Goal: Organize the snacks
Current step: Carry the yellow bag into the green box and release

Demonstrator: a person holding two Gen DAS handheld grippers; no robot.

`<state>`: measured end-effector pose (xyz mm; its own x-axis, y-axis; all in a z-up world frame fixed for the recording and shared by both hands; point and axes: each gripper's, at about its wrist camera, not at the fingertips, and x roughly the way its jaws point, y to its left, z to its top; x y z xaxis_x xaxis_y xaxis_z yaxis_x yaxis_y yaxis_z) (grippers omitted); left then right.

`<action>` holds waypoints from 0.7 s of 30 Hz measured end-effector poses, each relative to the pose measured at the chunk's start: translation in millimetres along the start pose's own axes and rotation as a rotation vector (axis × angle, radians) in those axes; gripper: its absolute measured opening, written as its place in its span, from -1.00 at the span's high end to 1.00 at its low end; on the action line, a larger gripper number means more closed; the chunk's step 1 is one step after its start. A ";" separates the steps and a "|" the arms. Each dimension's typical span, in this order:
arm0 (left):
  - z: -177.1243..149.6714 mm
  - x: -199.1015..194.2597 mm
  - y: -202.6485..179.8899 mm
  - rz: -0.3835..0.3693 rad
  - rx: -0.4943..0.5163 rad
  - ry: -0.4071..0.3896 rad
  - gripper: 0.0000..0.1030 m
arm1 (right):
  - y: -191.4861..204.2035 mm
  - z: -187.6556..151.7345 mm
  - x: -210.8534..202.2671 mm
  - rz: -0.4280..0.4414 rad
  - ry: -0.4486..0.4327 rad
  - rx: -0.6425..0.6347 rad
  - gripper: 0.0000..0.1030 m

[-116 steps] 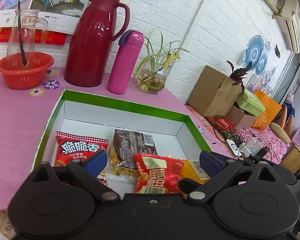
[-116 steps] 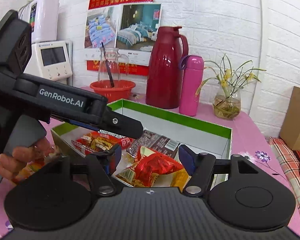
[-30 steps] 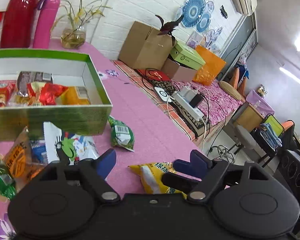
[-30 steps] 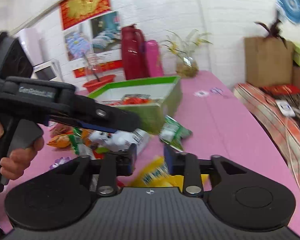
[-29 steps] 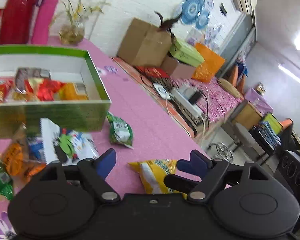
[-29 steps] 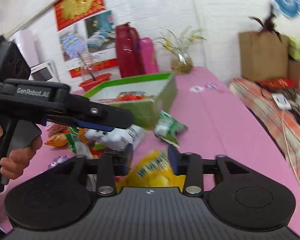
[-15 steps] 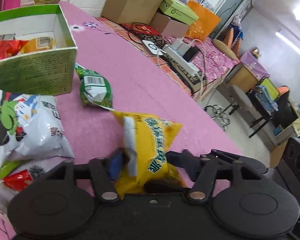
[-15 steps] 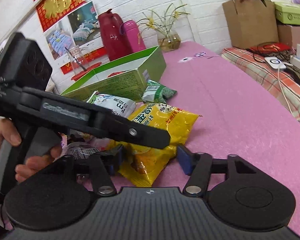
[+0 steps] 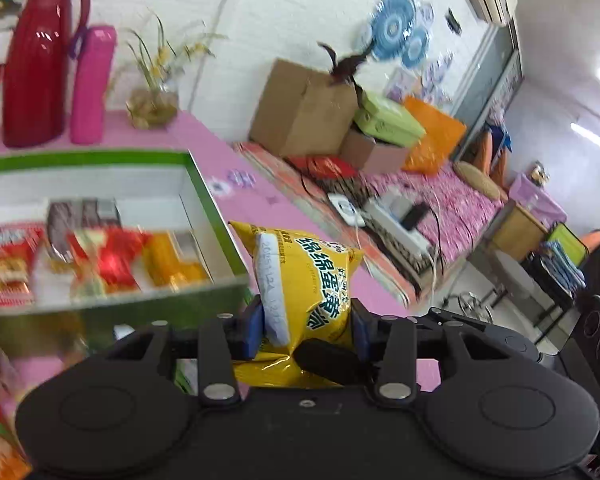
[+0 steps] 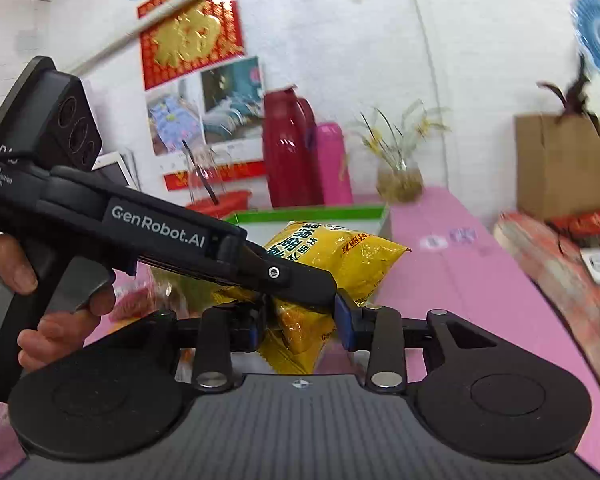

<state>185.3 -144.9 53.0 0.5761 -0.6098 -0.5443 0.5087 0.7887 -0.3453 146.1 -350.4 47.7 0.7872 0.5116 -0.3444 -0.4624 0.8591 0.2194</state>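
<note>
Left wrist view: one crinkled yellow foil snack bag [image 9: 312, 280] clamped between blue pads of left gripper [image 9: 305, 328], jaws just closed onto it; bag raised upright ahead of jaws. One green-rimmed cardboard box [image 9: 216, 216] seen left of jaws, several packets inside, blurred. Two flasks beyond: one dark red [image 9: 36, 60], one pink [image 9: 90, 84].

Right wrist view: same bag [image 10: 340, 264] also pinched by right gripper [image 10: 300, 328], jaws just closed on lower end. Left gripper [image 10: 300, 284] crossing from left, held by one hand [image 10: 40, 304].
</note>
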 end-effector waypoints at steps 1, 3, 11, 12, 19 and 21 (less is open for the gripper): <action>7.5 -1.1 4.6 0.007 0.000 -0.017 0.25 | 0.8 6.7 7.4 0.004 -0.012 -0.016 -0.19; 19.8 -1.5 15.3 0.018 -0.007 -0.048 0.25 | 0.9 18.1 22.6 0.011 -0.032 -0.044 -0.19; 48.3 28.6 70.6 0.061 -0.088 -0.075 0.22 | -15.1 32.6 89.2 0.034 -0.026 -0.075 -0.19; 48.4 33.7 76.1 0.071 -0.096 -0.076 0.11 | -16.7 30.7 96.8 0.030 -0.020 -0.083 -0.19; 40.9 45.0 98.8 0.163 -0.121 -0.057 -1.00 | -23.8 17.1 119.8 -0.078 0.044 -0.107 -0.87; 40.4 39.2 97.6 0.168 -0.129 -0.059 -1.00 | -22.6 18.7 113.3 -0.067 0.050 -0.110 -0.89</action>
<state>283.4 -95.0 28.8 0.6840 -0.4698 -0.5581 0.3188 0.8806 -0.3505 253.4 -312.1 20.8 0.7975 0.4511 -0.4005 -0.4539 0.8861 0.0941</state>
